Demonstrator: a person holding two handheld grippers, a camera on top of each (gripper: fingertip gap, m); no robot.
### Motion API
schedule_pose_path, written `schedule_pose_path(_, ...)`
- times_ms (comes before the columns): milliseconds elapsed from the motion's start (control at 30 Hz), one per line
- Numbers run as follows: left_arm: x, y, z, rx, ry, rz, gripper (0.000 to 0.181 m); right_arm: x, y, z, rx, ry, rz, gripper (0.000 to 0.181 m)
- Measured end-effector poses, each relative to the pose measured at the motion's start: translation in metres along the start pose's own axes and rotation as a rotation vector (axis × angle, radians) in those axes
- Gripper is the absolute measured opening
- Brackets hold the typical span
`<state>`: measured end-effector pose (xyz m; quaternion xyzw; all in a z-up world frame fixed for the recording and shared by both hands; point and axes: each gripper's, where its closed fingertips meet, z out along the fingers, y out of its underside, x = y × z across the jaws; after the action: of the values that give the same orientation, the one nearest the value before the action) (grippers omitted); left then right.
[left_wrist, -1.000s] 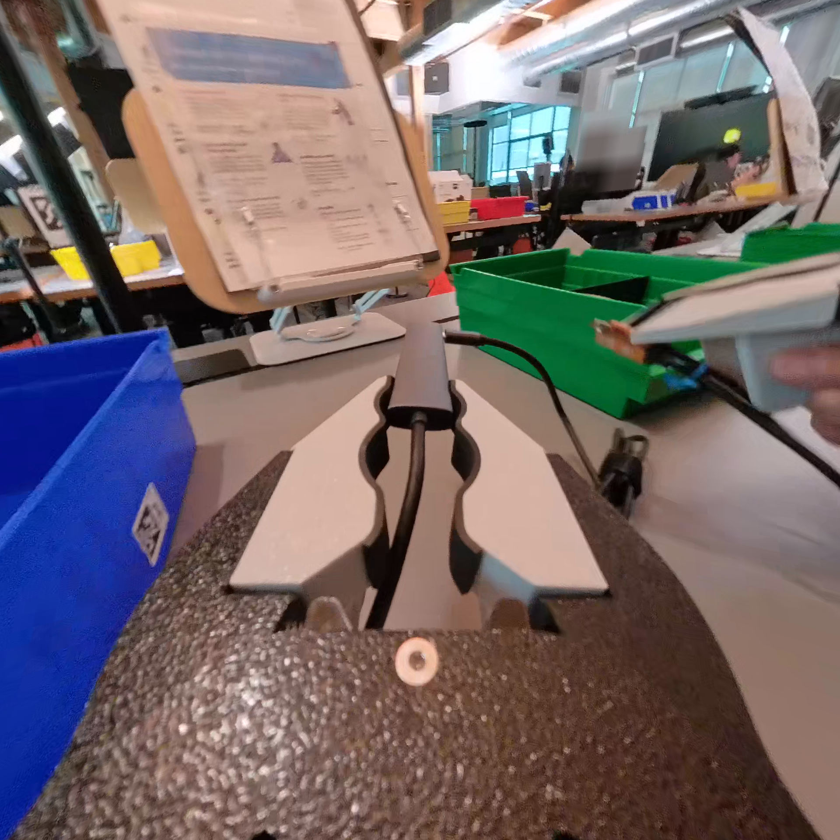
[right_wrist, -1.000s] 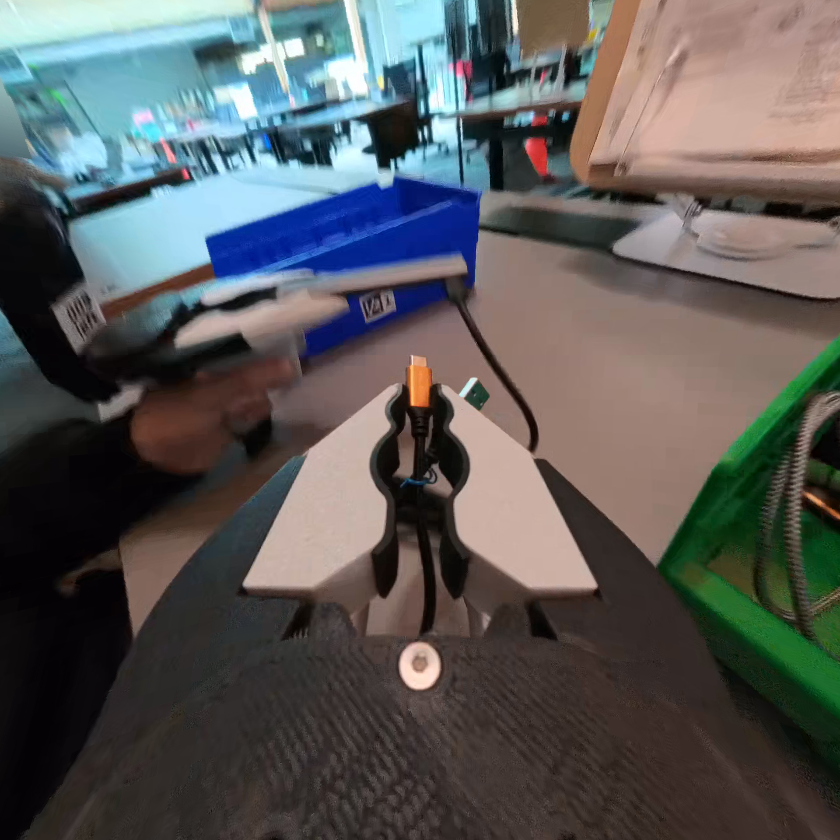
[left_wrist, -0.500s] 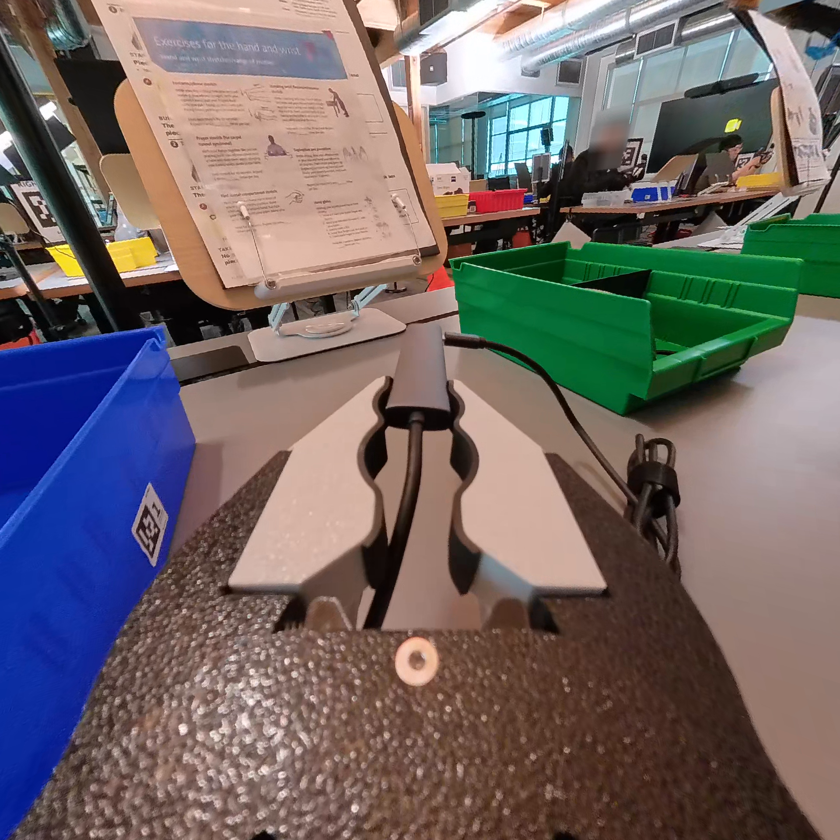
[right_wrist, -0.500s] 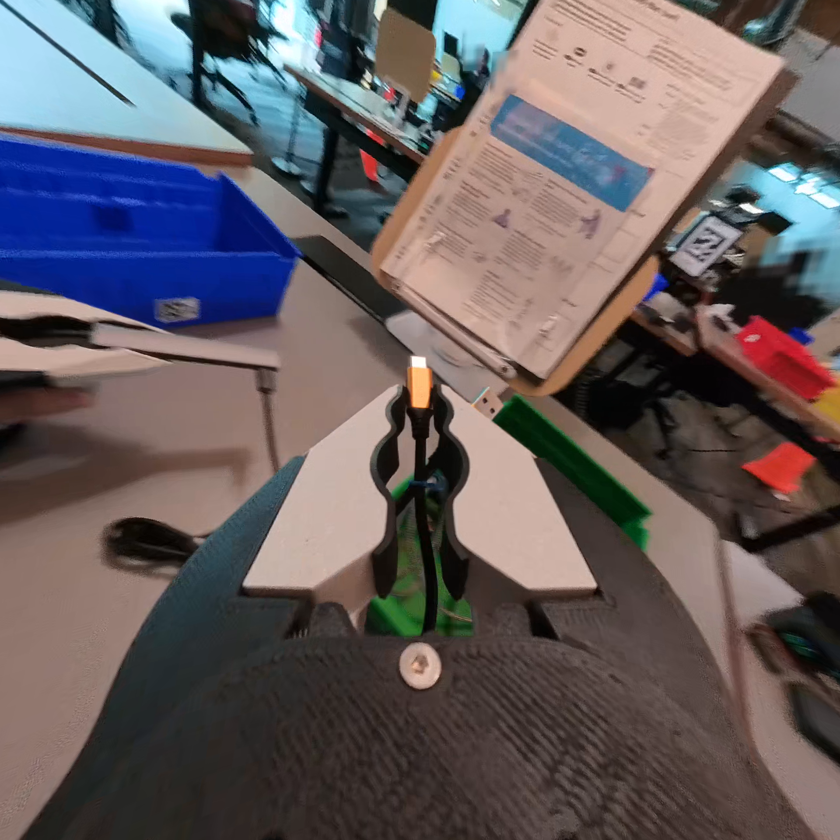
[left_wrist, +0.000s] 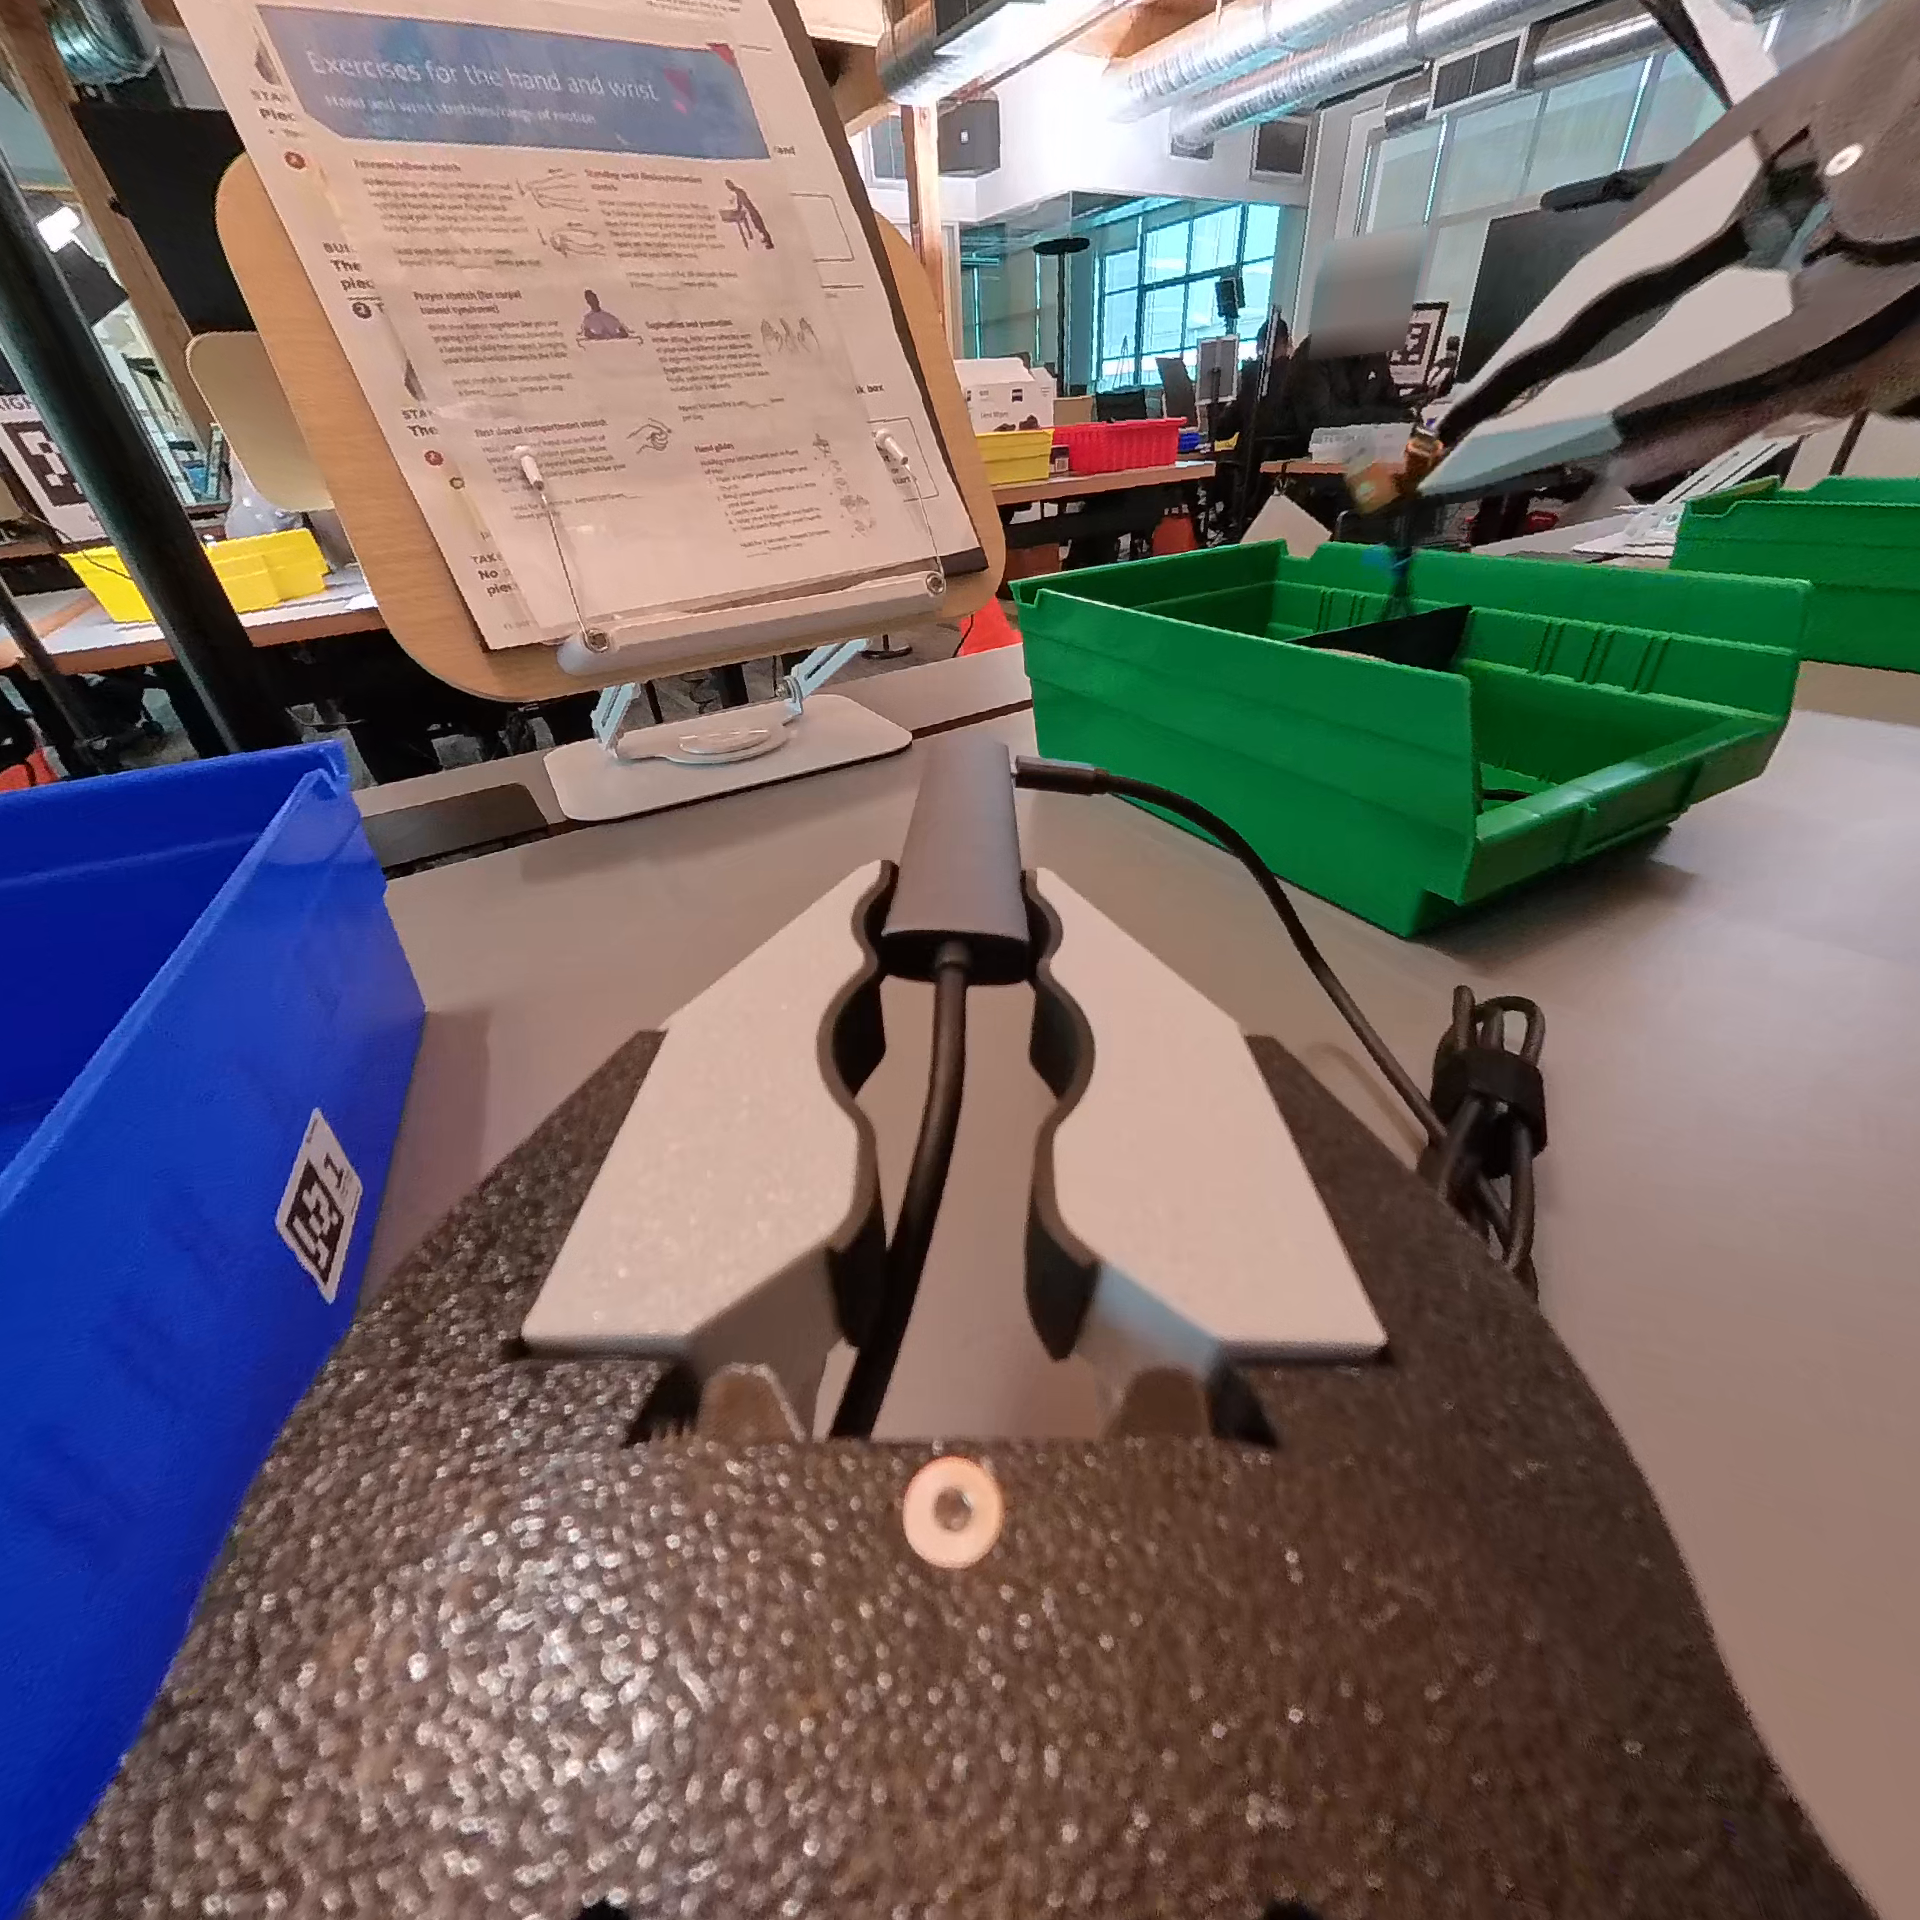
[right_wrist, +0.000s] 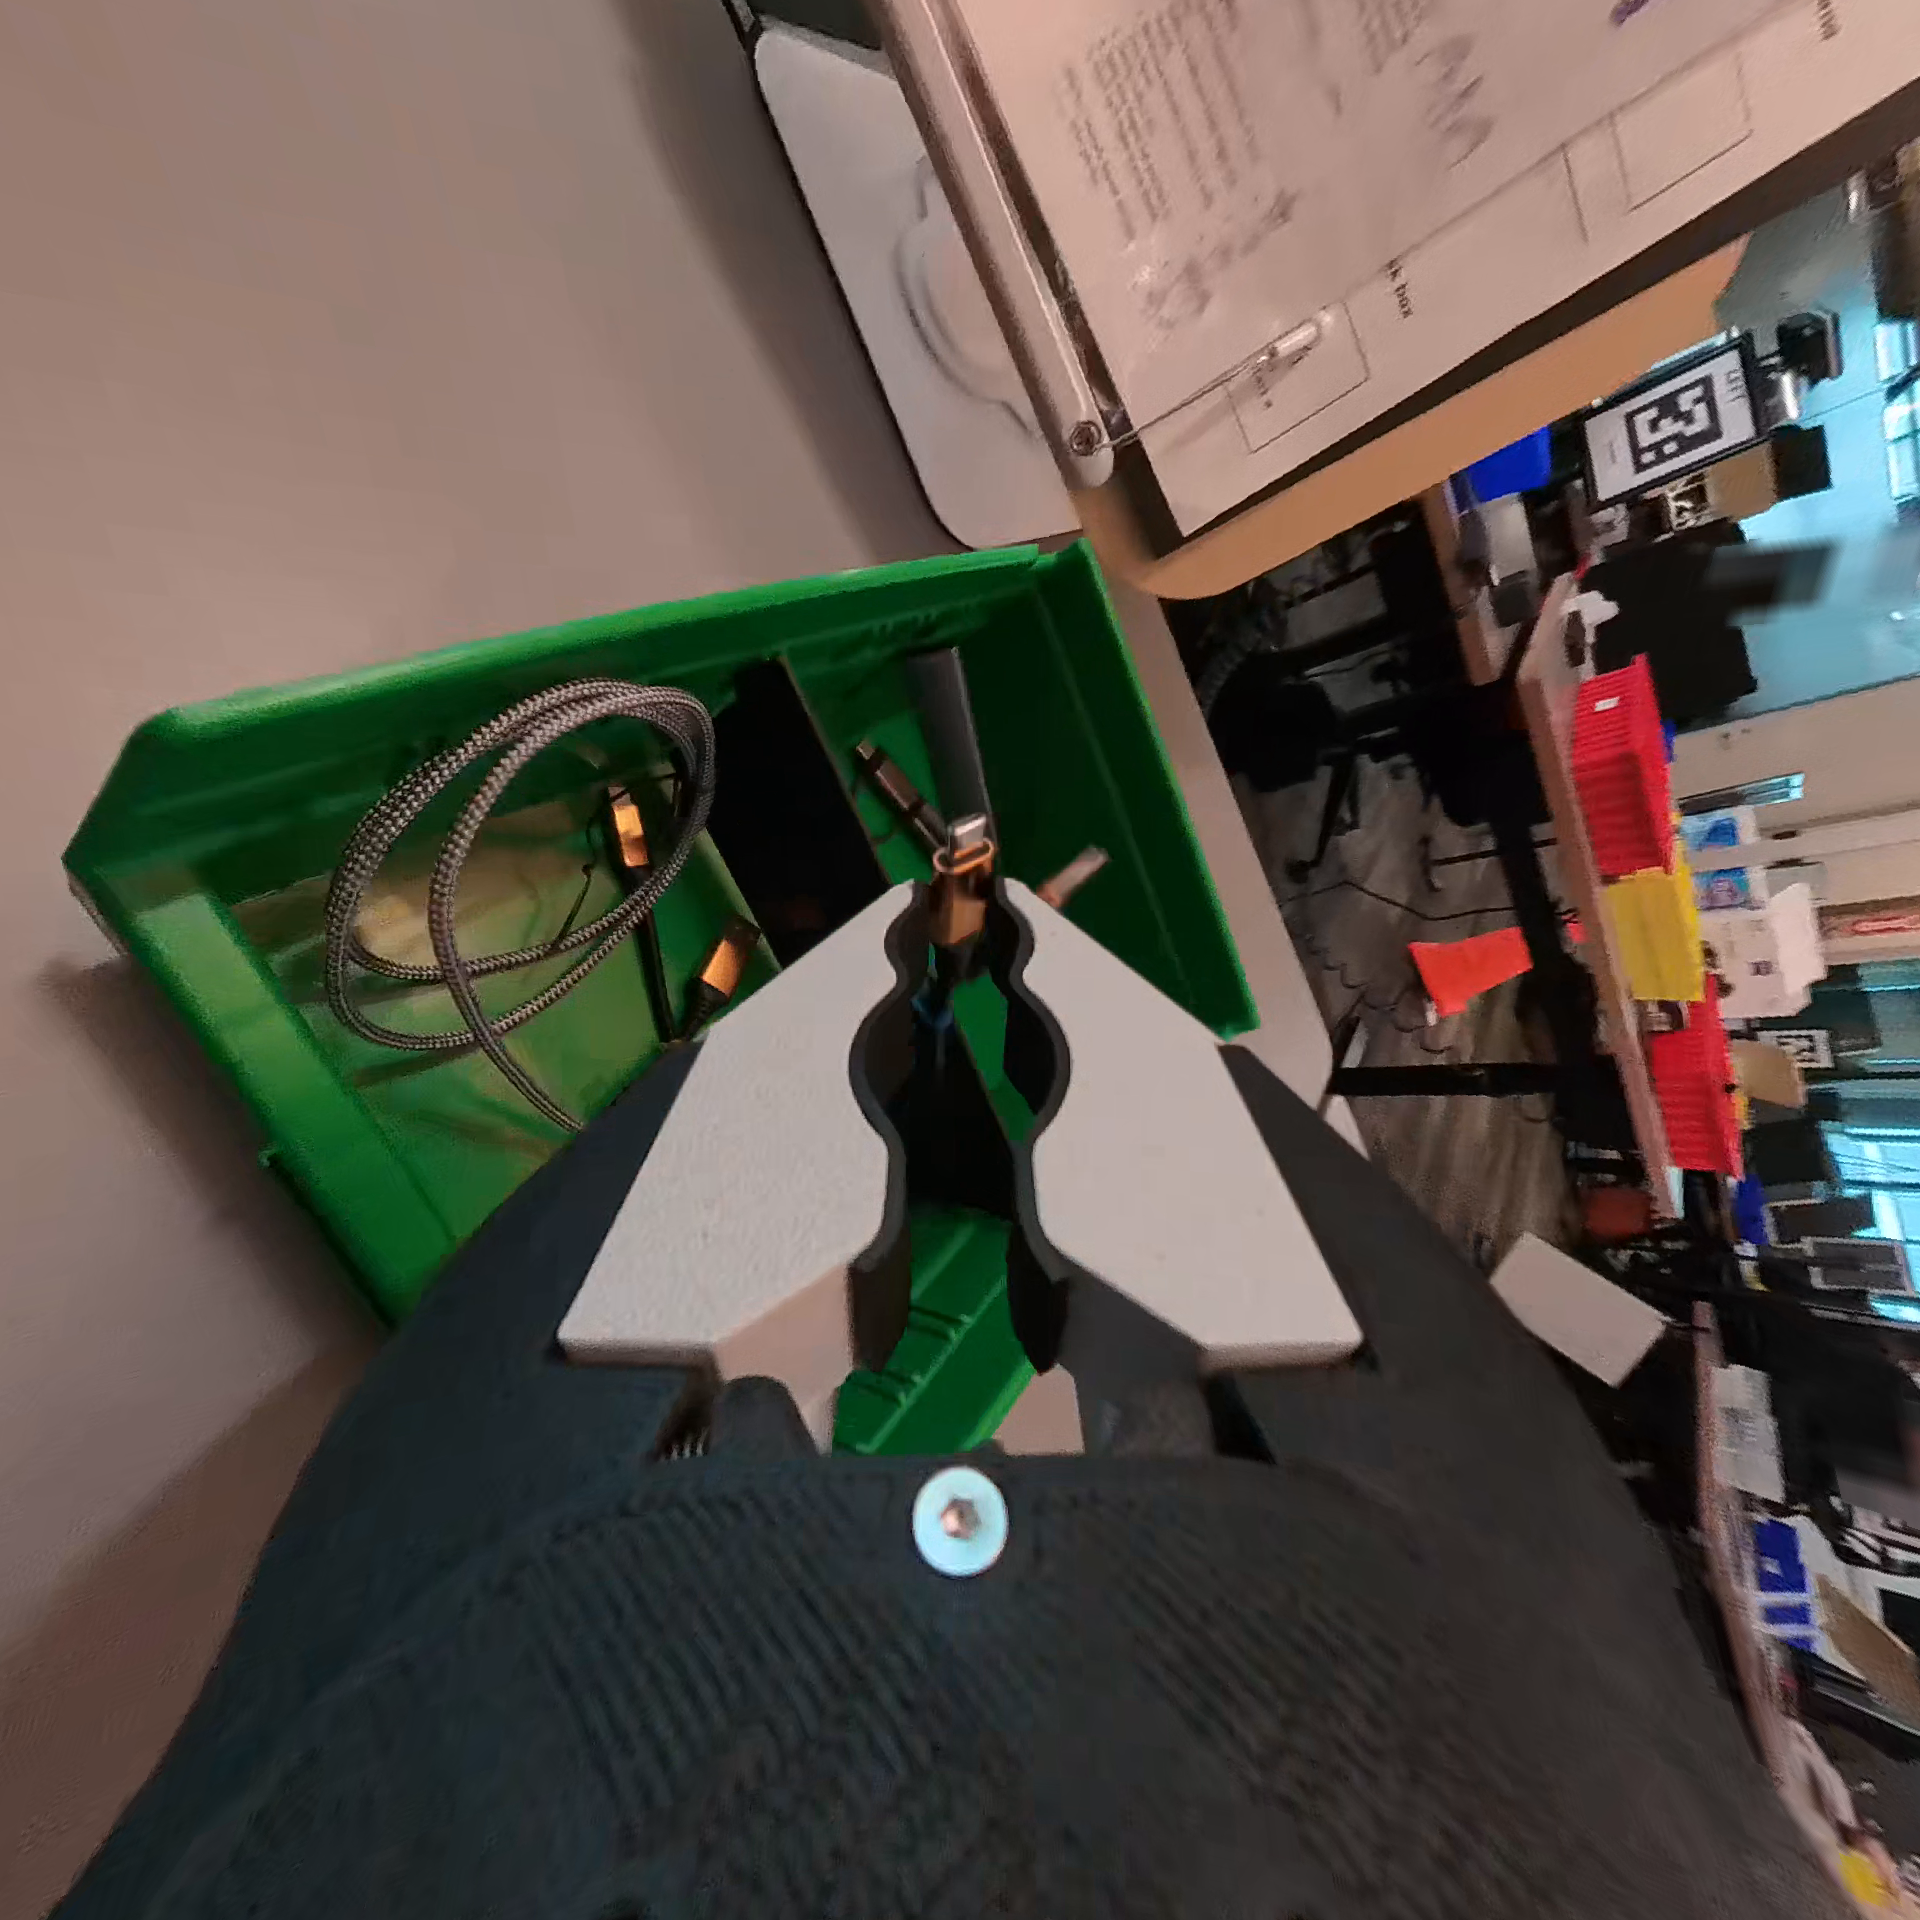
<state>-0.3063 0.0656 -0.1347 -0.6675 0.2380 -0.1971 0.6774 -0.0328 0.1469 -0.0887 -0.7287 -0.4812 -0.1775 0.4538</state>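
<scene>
My left gripper (left_wrist: 958, 902) is shut on a dark grey adapter block (left_wrist: 958, 852) and holds it just above the grey table. The adapter's black cable (left_wrist: 1299, 935) loops right to a tied bundle (left_wrist: 1488, 1112) on the table. My right gripper (right_wrist: 958, 891) is shut on an orange cable plug (right_wrist: 956, 888) and hovers, tilted, over the green bin (right_wrist: 270, 1029). In the left wrist view the right gripper (left_wrist: 1423, 468) shows at the upper right, above the green bin (left_wrist: 1247, 748).
A blue bin (left_wrist: 187, 1091) stands at the left. A document stand (left_wrist: 582, 343) with a printed sheet sits at the back. The green bin holds a coiled braided cable (right_wrist: 499, 862), orange-tipped plugs (right_wrist: 727, 961) and a black divider (right_wrist: 779, 810). A second green bin (left_wrist: 1808, 561) lies far right. There is about 30 cm between the tips of the two grippers.
My right gripper has swung with the orange plug from near the left gripper to above the green bin, and rolled sideways. My left gripper has held still with the adapter.
</scene>
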Motion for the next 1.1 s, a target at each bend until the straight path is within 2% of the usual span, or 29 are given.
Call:
schedule_pose_path(133, 0.000, 0.000, 0.000, -0.002, 0.007, -0.008, 0.021, -0.022, 0.008, 0.012, -0.013, -0.113, 0.050, 0.006)
schedule_pose_path(367, 0.001, 0.000, 0.001, -0.004, 0.012, -0.005, 0.021, -0.036, 0.004, 0.012, -0.027, -0.173, 0.143, 0.006)
schedule_pose_path(433, 0.001, 0.000, 0.001, -0.003, 0.016, -0.008, 0.021, -0.020, 0.016, 0.008, -0.109, -0.084, 0.123, 0.006)
schedule_pose_path(567, 0.001, 0.001, 0.001, -0.007, 0.018, -0.012, 0.021, 0.021, 0.033, -0.025, -0.287, 0.139, -0.026, 0.006)
schedule_pose_path(667, 0.001, 0.000, 0.002, -0.003, 0.020, -0.011, 0.021, 0.013, 0.031, -0.035, -0.335, 0.086, -0.125, 0.006)
schedule_pose_path(767, 0.001, -0.001, 0.001, 0.002, 0.022, -0.010, 0.021, -0.025, 0.035, -0.023, -0.363, -0.079, -0.144, 0.006)
schedule_pose_path(833, 0.001, -0.001, 0.001, 0.007, 0.022, -0.012, 0.021, -0.043, 0.030, -0.013, -0.325, -0.109, -0.101, 0.040)
schedule_pose_path(933, 0.001, -0.002, 0.000, 0.014, 0.026, -0.018, 0.021, -0.043, 0.001, -0.013, -0.193, -0.051, 0.067, 0.072)
schedule_pose_path(967, 0.001, -0.003, 0.000, 0.018, 0.028, -0.017, 0.021, -0.045, -0.016, -0.015, -0.109, -0.053, 0.148, 0.076)
schedule_pose_path(1033, 0.003, -0.004, 0.000, 0.033, 0.049, -0.013, 0.021, -0.069, -0.063, -0.021, 0.108, -0.173, 0.336, 0.090)
schedule_pose_path(1100, 0.005, -0.006, 0.000, 0.044, 0.071, -0.015, 0.021, -0.106, -0.111, -0.027, 0.332, -0.332, 0.443, 0.080)
